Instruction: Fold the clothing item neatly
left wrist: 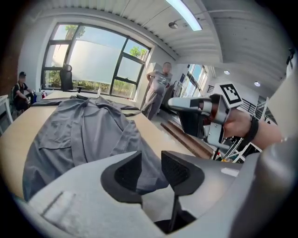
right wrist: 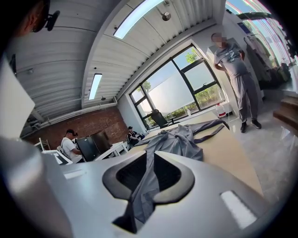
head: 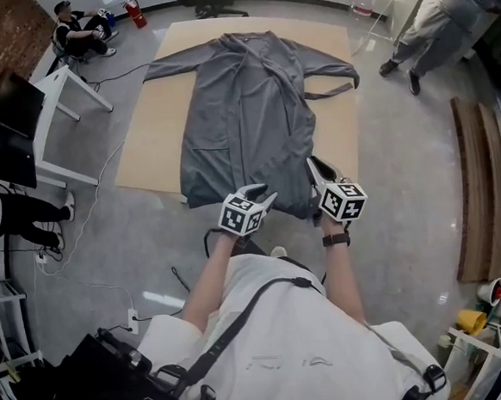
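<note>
**Left claw released, right claw clenched on the robe's hem at the board's near edge**

The left claw [left wrist: 151, 169] hovers at the near edge of the pale wooden board [head: 155, 133], angled downward. Its jaws stand apart and the pads press on nothing. Grey cloth shows through the gap, but beyond it rather than gripped. This placement suggests it is lining up for a second hold on the hem, so that both corners could be lifted together for the first fold. The left forearm reaches straight out from the body, with the marker cube facing upward.

The long grey fabric robe [head: 243, 109] lies flat along the board's length. Its collar is towards the far edge, its sleeves are spread to both sides, and its hem spills just over the near edge. Laid open like this, it looks ready for folding but not yet folded.

The right claw [right wrist: 151, 174] sits at the same near edge, just beside the left one. It is clamped on a strip of the hem, which runs up between the closed pads. Its forearm extends forward and close to level, with a dark band on the wrist.
</note>
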